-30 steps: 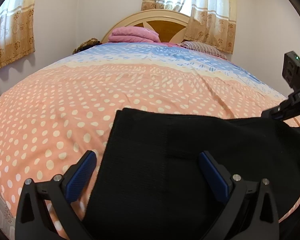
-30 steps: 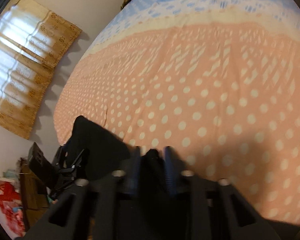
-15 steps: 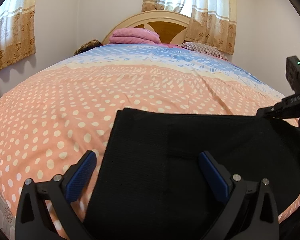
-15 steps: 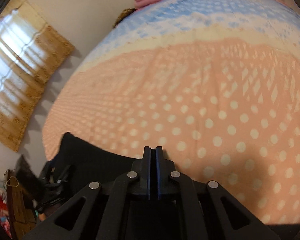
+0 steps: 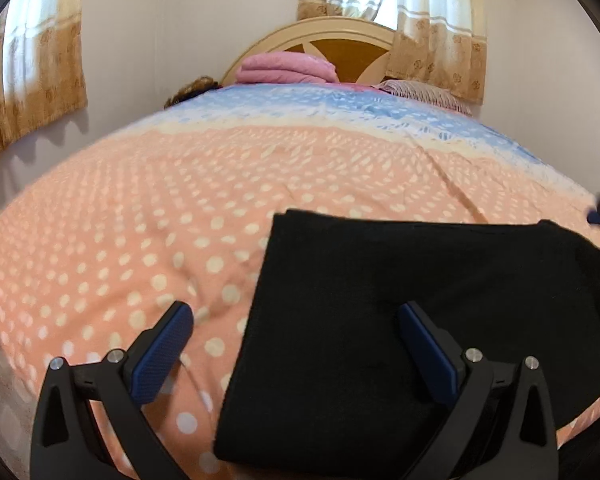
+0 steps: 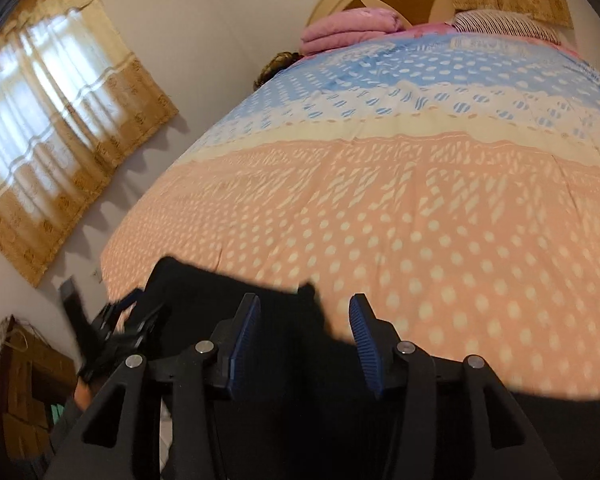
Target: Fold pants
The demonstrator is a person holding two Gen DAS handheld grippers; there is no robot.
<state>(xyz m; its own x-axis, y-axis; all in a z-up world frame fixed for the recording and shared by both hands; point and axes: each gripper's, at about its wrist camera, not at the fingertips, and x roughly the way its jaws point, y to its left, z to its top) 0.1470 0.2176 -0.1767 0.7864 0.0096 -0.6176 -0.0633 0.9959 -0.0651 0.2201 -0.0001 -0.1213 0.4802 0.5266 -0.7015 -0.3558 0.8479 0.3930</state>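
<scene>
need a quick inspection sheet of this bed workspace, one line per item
surface: bed with peach polka-dot cover, a blue band toward the headboard.
job's things: black folded pants lie flat on the near part of the bed.
clutter: folded pink blanket and striped pillow by the wooden headboard.
grippers: left gripper open above the pants' left edge, holding nothing; right gripper jaws opening, dark cloth below, nothing pinched.
cables: nothing seen.
surroundings: white walls, beige patterned curtains, brown furniture beside the bed.
</scene>
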